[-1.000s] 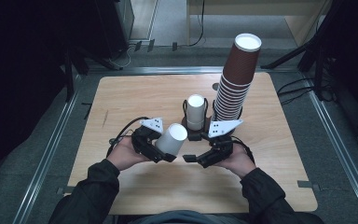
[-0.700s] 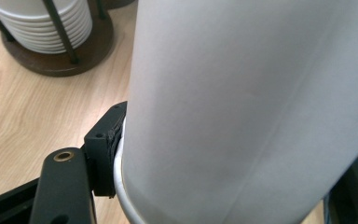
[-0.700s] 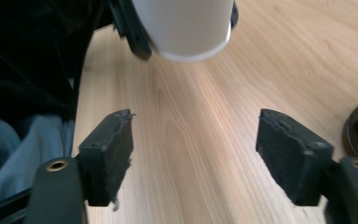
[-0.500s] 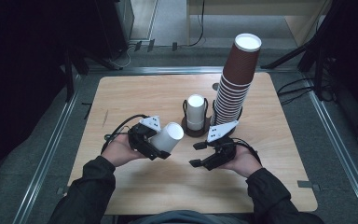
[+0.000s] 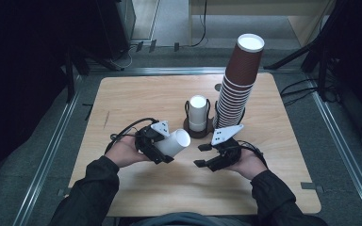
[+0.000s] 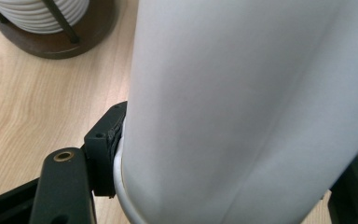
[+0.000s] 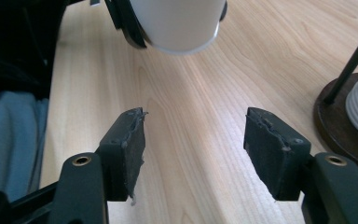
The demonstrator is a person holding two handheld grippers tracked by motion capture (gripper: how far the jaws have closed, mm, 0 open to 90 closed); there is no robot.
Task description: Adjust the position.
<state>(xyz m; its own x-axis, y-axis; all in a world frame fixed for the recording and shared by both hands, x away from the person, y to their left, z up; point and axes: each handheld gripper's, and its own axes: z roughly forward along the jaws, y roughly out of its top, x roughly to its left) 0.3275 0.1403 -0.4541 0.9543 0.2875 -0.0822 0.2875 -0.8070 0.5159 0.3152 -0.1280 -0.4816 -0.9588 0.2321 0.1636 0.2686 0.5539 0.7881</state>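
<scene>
Bright table, dark surroundings, close-up blur

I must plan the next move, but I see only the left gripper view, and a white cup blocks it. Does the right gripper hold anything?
Observer: No. The right gripper is open, with nothing between its jaws, which have just been closing.
Operator: Thank you. Where does the cup point?
Observer: In the high view, the white cup, clamped in the left gripper, lies tilted with its far end toward the right gripper.
</scene>
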